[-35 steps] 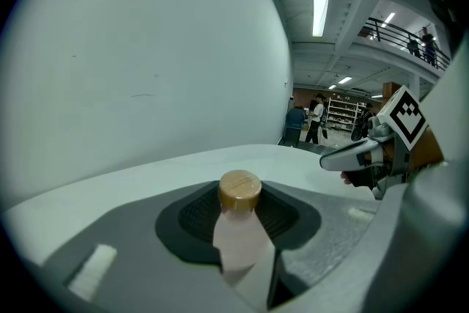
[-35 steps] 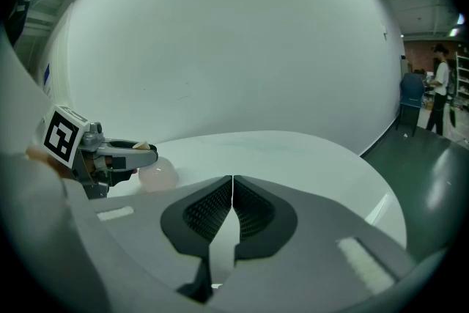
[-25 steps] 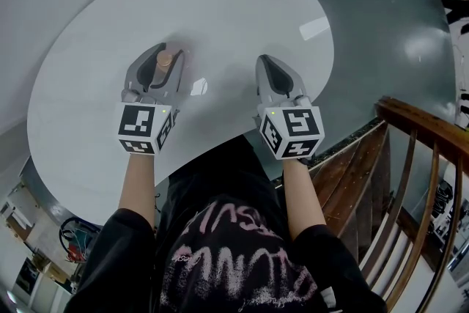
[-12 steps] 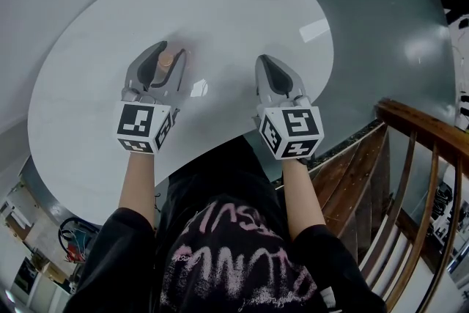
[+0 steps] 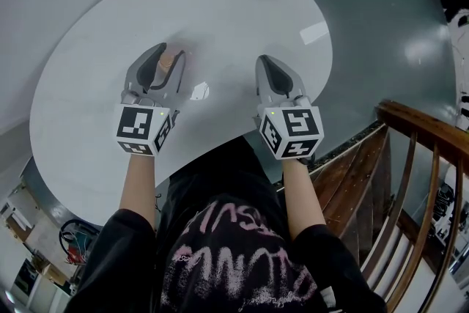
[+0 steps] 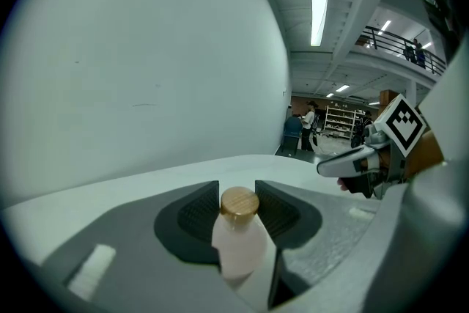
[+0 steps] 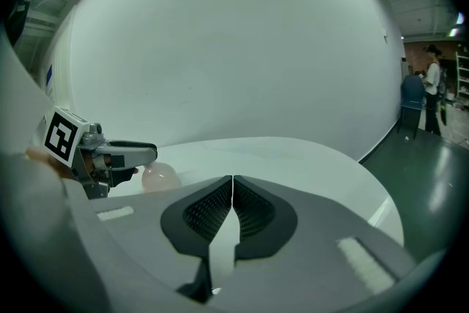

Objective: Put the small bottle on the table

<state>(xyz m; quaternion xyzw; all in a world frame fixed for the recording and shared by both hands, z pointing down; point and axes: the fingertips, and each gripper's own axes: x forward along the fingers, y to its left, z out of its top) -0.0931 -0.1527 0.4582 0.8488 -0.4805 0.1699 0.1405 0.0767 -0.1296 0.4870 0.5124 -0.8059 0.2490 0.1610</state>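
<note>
We hold the small bottle (image 6: 239, 245) upright in our left gripper (image 5: 168, 55), fingers (image 6: 196, 216) clamped on its sides, low over the white counter (image 5: 220, 11) for setting down; our right gripper (image 5: 265, 62) idles alongside, fingers (image 7: 253, 212) pressed together, empty.

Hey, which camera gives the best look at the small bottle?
The left gripper view: the small bottle sits between the left hand-held gripper's jaws, wooden cap clear. The head view shows just its top; the right gripper view, a pale blur.
</note>
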